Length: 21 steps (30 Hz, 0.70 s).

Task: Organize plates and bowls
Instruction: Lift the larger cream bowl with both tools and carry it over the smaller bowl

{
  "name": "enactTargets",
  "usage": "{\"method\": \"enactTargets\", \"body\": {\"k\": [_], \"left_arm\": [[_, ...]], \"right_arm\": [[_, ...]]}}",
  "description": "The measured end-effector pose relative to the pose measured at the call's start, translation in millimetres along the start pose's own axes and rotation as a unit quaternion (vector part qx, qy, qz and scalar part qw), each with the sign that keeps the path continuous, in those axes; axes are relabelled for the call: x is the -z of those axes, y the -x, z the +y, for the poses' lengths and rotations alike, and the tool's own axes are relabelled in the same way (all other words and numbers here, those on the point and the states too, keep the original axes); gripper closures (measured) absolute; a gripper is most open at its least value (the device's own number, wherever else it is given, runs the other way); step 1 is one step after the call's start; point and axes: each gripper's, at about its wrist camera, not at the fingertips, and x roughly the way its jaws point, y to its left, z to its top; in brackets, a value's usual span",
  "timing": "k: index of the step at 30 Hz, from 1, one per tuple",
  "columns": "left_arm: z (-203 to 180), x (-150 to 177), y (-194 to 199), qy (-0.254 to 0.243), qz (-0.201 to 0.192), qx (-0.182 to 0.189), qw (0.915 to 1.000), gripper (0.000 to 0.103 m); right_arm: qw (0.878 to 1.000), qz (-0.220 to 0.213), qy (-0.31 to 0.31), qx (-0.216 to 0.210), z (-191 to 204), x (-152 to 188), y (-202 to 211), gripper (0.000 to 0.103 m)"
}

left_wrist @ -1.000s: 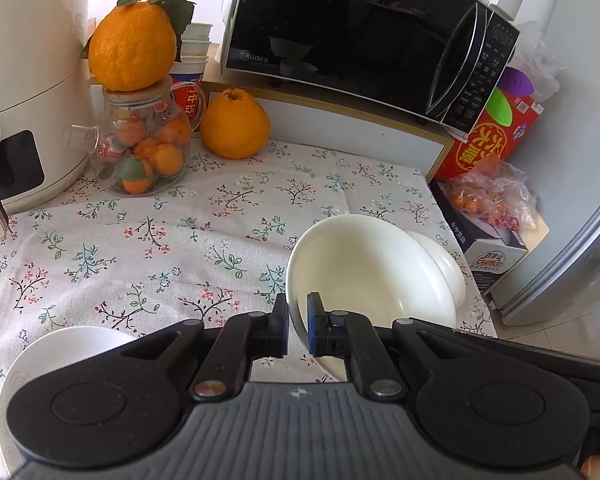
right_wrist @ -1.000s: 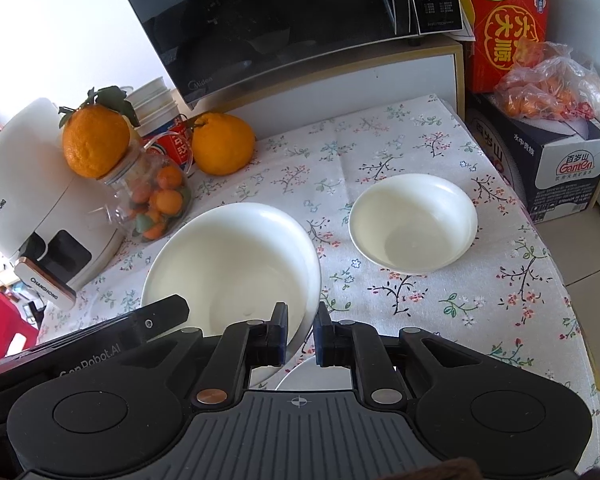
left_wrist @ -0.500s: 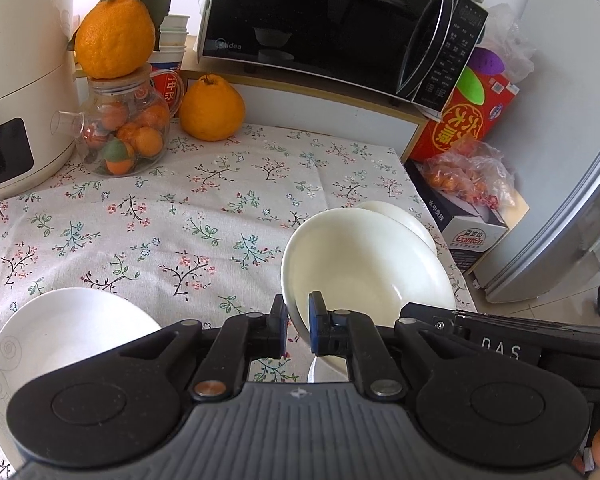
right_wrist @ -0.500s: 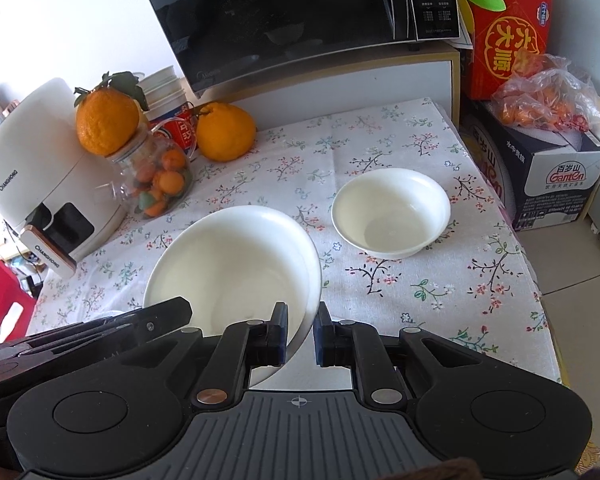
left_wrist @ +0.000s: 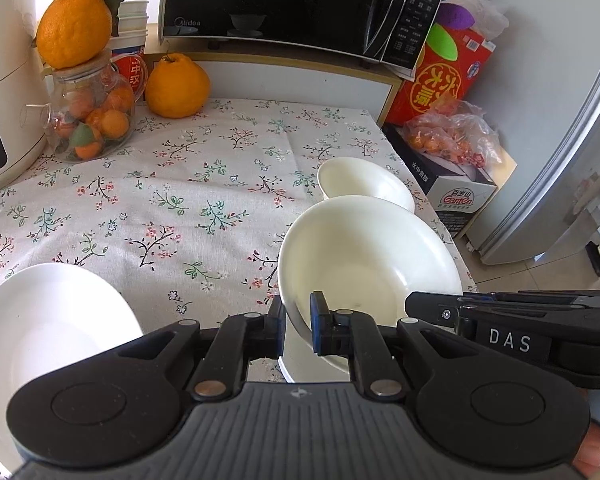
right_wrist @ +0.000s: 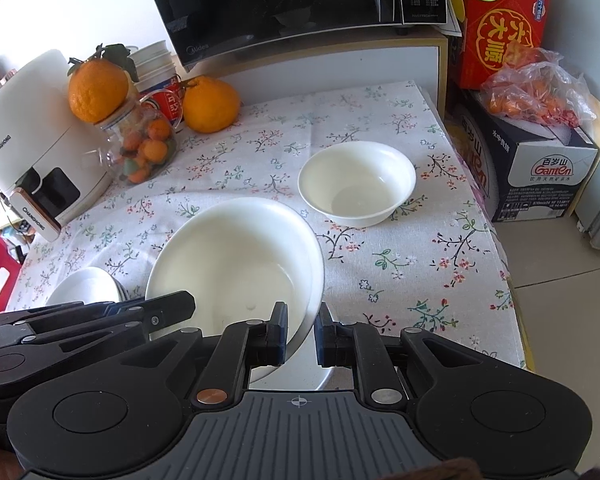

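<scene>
A large white bowl (left_wrist: 368, 256) (right_wrist: 236, 256) hangs tilted over the table's front edge, held from both sides. My left gripper (left_wrist: 298, 320) is shut on its left rim, and my right gripper (right_wrist: 302, 332) is shut on its right rim. Beneath the bowl, part of a white dish (left_wrist: 296, 364) (right_wrist: 324, 372) shows. A smaller white bowl (left_wrist: 364, 180) (right_wrist: 358, 182) stands farther back on the floral tablecloth (left_wrist: 180, 200), apart from the held one. To the left lies a white plate (left_wrist: 48, 320) (right_wrist: 86, 286).
At the back stand a microwave (left_wrist: 300, 0), a loose orange (left_wrist: 178, 86), a glass jar of small fruit (left_wrist: 92, 120) topped by another orange, and a white appliance (right_wrist: 32, 140). Boxes and a bag of fruit (right_wrist: 536, 96) sit past the table's right edge.
Both grippers have carried the large bowl back toward the table's front edge, away from the small bowl. More of the plate on the left has come into view.
</scene>
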Motion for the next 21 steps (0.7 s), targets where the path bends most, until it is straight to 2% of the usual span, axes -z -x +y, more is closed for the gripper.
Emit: {"method": "enactTargets", "body": {"k": [21], "left_arm": [[-14.4, 10.8, -11.4, -0.039, 0.025, -0.022, 0.9987, 0.089]], "right_arm": [[1.000, 0.022, 0.017, 0.005, -2.3, 6.8, -3.4, 0.086]]}}
